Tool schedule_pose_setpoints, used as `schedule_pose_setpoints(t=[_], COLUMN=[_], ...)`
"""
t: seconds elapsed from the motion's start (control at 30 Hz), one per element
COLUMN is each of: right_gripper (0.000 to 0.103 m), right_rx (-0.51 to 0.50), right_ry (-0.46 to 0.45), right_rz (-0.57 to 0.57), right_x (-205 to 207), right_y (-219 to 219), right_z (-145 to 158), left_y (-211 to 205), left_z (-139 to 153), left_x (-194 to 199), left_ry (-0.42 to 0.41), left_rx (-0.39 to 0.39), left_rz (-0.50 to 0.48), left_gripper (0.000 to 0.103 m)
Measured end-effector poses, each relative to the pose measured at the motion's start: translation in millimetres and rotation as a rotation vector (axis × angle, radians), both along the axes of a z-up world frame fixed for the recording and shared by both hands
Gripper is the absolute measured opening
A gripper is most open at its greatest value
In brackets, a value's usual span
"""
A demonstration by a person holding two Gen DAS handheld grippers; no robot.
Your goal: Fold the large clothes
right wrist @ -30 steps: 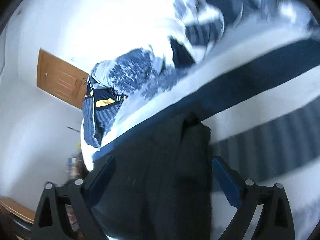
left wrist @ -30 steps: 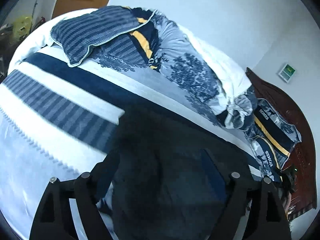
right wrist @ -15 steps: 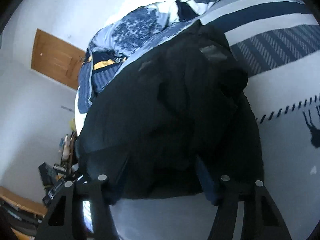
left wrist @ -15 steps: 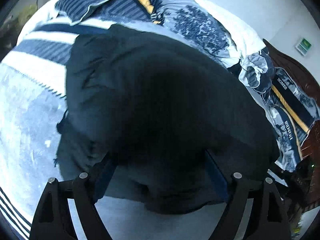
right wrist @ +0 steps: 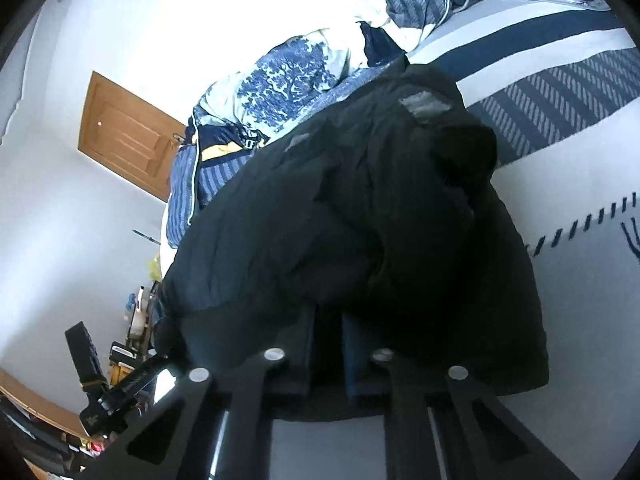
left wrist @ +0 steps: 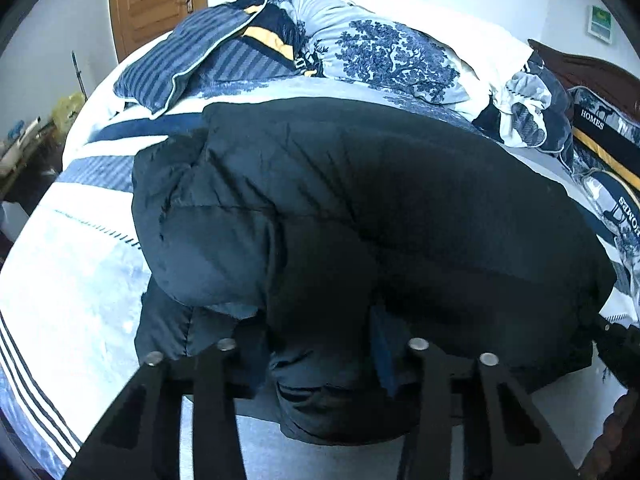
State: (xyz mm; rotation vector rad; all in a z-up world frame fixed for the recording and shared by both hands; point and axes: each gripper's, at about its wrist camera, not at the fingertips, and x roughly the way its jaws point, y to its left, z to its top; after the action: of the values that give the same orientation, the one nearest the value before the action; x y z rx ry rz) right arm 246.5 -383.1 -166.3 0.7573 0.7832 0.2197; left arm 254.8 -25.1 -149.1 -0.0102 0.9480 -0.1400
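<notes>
A large black padded jacket [left wrist: 360, 200] lies bunched on the bed, folded over itself, and fills the middle of both wrist views [right wrist: 360, 220]. My left gripper [left wrist: 320, 344] is at its near edge, jaws closing, with a thick roll of jacket fabric between them. The fabric hides the left finger, and the blue right pad [left wrist: 382, 344] presses the roll. My right gripper [right wrist: 326, 344] has its jaws closing to a narrow slit, pinching the jacket's near hem, which drapes over both pads.
The bed sheet [left wrist: 80, 272] is pale with dark blue stripes. A striped pillow [left wrist: 180, 64] and a tree-print duvet [left wrist: 380, 56] are piled at the far side. A dark headboard [left wrist: 580, 68] is at the right and a wooden door [left wrist: 156, 0] behind. Clutter [right wrist: 136, 312] stands beside the bed.
Both grippers have come down onto the jacket's near edge and their jaws have narrowed from wide apart onto the fabric. The jacket now fills more of each view.
</notes>
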Motion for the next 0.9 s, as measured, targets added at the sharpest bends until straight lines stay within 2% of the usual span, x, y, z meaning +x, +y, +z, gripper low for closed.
schedule_pose_setpoints(t=[0.13,0.23,0.3,0.33,0.43,0.5,0.53,0.57,0.6,0.67,0.73,0.77,0.8,0.83,0.87,0.9], right_gripper=[0.007,0.005,0.005,0.005,0.005,0.005,0.005,0.005,0.005,0.006,0.008,0.011,0.029,0.065,0.080,0.086], right_rx=[-0.002,-0.006,-0.044,-0.053,-0.077,-0.087,-0.053,-0.021,0.007,0.038,0.076,0.083,0.076,0.074,0.071,0.071], right_ry=[-0.010,-0.052,-0.112,-0.128,-0.141,-0.091,-0.047,-0.033,-0.025,-0.057,-0.098,-0.097,-0.065,-0.033,-0.011,-0.006], right_rz=[0.000,0.001,-0.004,-0.007,-0.020,-0.041,-0.037,-0.027,-0.028,-0.050,-0.062,-0.074,-0.072,-0.061,-0.065,-0.090], right_x=[-1.1,-0.1,-3.1,-4.1,-4.5,-0.9,1.1,-0.2,-5.0,-15.1,-23.2,-26.1,-25.5,-24.4,-24.1,-26.1], right_y=[-3.7,-6.5,-8.0,-8.7,-14.4,-20.5,-24.7,-28.2,-33.0,-42.4,-49.9,-51.4,-50.6,-49.2,-47.5,-47.8], right_z=[7.9,27.9,51.8,58.6,66.0,47.5,28.9,19.3,12.9,16.3,21.9,21.6,17.4,11.4,7.1,3.4], left_y=[0.3,12.1,21.2,24.4,24.0,27.9,33.0,38.3,43.5,57.0,66.4,69.6,71.6,73.6,74.9,75.3], left_z=[6.0,15.6,18.2,16.1,-5.5,-17.2,-17.0,-14.8,-12.6,-9.3,-7.4,-8.9,-9.9,-10.2,-9.5,-7.9], left_x=[-3.6,0.4,3.1,5.2,13.8,17.3,15.8,13.7,11.4,5.9,3.9,5.2,6.0,5.8,4.3,3.4], left_ry=[0.002,0.015,0.025,0.035,0.090,0.132,0.134,0.132,0.129,0.106,0.099,0.125,0.142,0.153,0.155,0.156], left_rx=[-0.010,-0.105,-0.184,-0.205,-0.191,-0.227,-0.260,-0.291,-0.324,-0.386,-0.401,-0.408,-0.411,-0.411,-0.407,-0.398], left_rz=[-0.016,-0.009,-0.014,-0.016,-0.027,-0.022,-0.013,-0.009,-0.008,0.020,0.062,0.073,0.078,0.087,0.093,0.096], left_gripper=[0.029,0.027,0.027,0.027,0.027,0.031,0.034,0.041,0.057,0.075,0.076,0.076,0.076,0.076,0.077,0.077])
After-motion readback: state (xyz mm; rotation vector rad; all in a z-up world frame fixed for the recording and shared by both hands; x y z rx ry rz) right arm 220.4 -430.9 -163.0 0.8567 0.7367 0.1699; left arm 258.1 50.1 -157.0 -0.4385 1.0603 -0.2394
